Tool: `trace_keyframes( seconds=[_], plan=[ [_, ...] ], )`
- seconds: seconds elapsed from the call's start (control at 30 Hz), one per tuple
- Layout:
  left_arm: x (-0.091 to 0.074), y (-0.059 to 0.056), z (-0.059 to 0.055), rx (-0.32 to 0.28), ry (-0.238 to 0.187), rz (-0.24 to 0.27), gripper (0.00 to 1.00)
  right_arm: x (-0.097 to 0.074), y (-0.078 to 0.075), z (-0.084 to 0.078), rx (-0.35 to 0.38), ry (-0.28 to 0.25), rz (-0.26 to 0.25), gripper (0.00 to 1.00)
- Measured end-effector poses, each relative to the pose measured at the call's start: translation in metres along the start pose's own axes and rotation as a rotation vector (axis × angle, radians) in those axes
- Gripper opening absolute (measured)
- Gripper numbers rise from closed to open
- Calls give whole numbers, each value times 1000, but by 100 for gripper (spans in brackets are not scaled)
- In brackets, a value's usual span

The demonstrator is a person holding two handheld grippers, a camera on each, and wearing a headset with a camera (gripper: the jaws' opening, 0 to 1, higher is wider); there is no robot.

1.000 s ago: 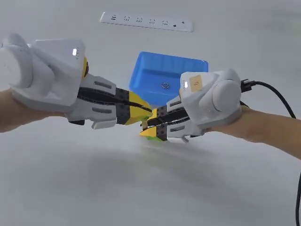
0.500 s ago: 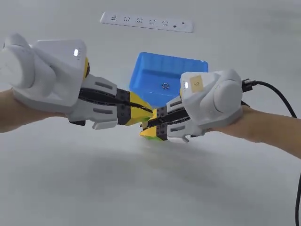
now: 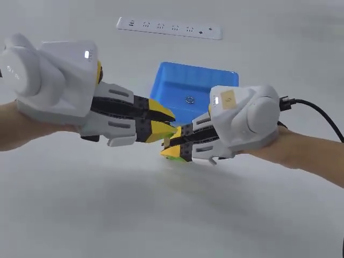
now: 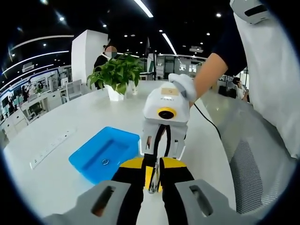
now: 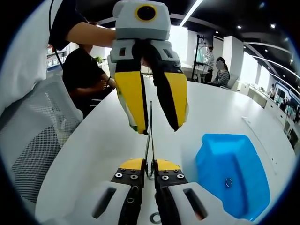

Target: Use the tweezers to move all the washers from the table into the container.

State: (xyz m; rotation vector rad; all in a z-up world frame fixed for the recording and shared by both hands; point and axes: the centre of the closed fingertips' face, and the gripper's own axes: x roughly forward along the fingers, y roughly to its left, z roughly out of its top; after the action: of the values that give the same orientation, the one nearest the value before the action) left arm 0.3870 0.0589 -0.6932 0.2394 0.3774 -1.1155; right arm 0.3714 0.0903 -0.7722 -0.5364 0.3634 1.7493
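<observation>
**Tweezers clamped in the right claw, left claw apart around them**

The tweezers (image 5: 150, 131) are seen edge-on as a thin metal strip that rises straight ahead from the tips of the right claw (image 5: 150, 166). This claw is pressed together on their lower end. The upper part of the tweezers stands between the two yellow jaws of the left claw (image 5: 158, 129), which are spread apart, one on each side. Whether either jaw touches the metal cannot be told. In the left gripper view the strip is seen in the narrow gap just ahead of the left claw's own tips.

One washer (image 5: 155, 218) lies on the table (image 3: 161, 215) directly below the right claw, between the roots of its jaws in the right gripper view. A second washer (image 3: 189, 99) lies inside the blue container (image 3: 177, 80). The container is placed just beyond the point where the two claws meet, and near the right side of the right claw.

A white power strip (image 3: 169, 28) is seen beyond the container, well apart from both claws. A black cable (image 3: 317, 110) leaves the back of the right claw. A potted plant (image 4: 117, 75) stands far ahead of the left claw.
</observation>
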Motion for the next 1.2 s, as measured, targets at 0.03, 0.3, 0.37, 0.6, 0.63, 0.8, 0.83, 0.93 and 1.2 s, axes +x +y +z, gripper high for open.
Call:
trace_keyframes(
  seconds=[0.03,0.3,0.37,0.6,0.63,0.8,0.83,0.93,1.2],
  plan=[
    [-1,1,-1,2,7,3,17,0,0,0,1,0,0,8],
    [-7,2,-9,-56,26,23,27,-6,-4,7,22,-18,-22,8],
    [-9,2,-9,-62,26,27,27,-10,-6,10,17,-23,-33,8],
    [-23,2,-11,-83,22,57,28,-32,-15,25,39,-54,-68,8],
    [-25,2,-11,-86,21,61,28,-36,-18,29,44,-63,-81,8],
    [-35,1,-13,-107,8,85,29,-50,-24,40,48,-77,-101,8],
    [-36,1,-12,-110,0,90,29,-53,-26,43,47,-82,-106,8],
    [-40,0,-12,-117,-10,99,29,-61,-29,53,47,-95,-114,8],
    [-43,-7,-12,-129,-23,89,30,-82,-47,72,28,-121,-137,8]
  ],
)
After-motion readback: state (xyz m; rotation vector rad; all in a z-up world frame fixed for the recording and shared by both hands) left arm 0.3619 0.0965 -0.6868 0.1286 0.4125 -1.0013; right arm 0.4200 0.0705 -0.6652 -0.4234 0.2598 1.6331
